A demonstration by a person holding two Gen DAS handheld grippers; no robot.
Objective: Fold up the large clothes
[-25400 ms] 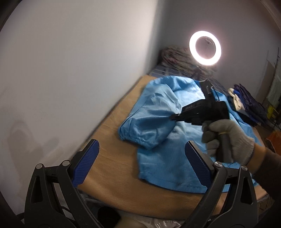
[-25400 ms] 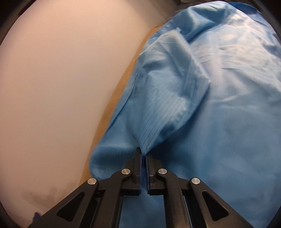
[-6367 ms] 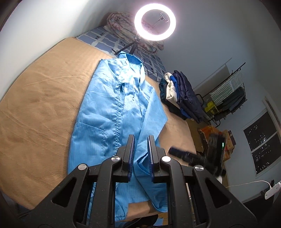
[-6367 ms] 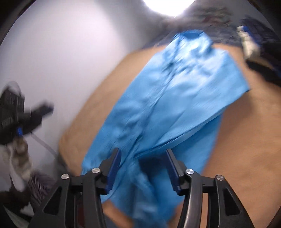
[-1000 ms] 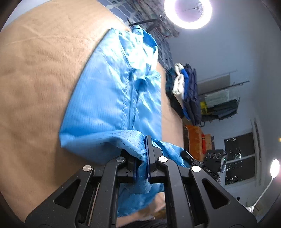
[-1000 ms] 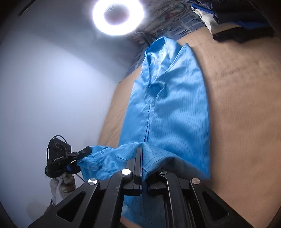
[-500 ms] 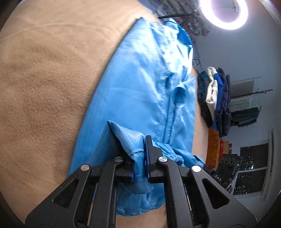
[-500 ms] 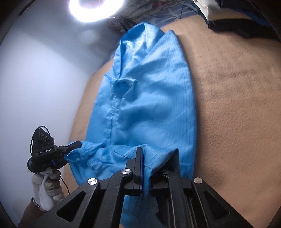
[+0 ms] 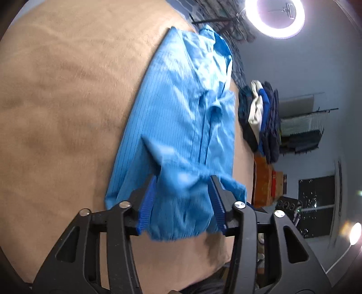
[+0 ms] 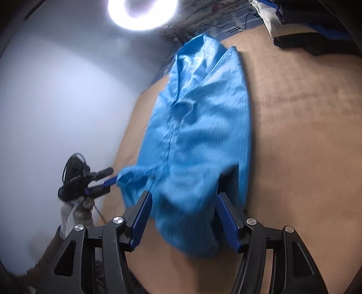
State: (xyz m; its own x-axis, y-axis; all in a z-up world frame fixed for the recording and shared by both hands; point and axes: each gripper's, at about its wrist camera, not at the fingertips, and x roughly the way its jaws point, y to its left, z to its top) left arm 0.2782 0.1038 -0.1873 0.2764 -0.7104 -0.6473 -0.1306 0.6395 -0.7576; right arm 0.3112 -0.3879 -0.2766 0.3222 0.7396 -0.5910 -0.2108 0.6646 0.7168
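Observation:
A light blue striped coat (image 9: 185,126) lies lengthwise on the tan blanket (image 9: 63,95), collar toward the ring light. Its near hem is folded up over the body and falls blurred between the fingers. My left gripper (image 9: 183,203) is open just above the hem fold. My right gripper (image 10: 183,217) is open too, over the same end of the coat (image 10: 199,144). The left gripper also shows in the right wrist view (image 10: 106,178), at the coat's left corner, held by a gloved hand.
A ring light (image 9: 275,18) glows at the bed's far end. A pile of dark and white clothes (image 9: 260,117) lies at the bed's right side. A white wall (image 10: 56,108) runs along the left. A clothes rack (image 9: 303,133) stands beyond.
Both grippers were shut on the coat's hem half a second ago. Both have now opened and let the hem go; the cloth is dropping onto the coat's body.

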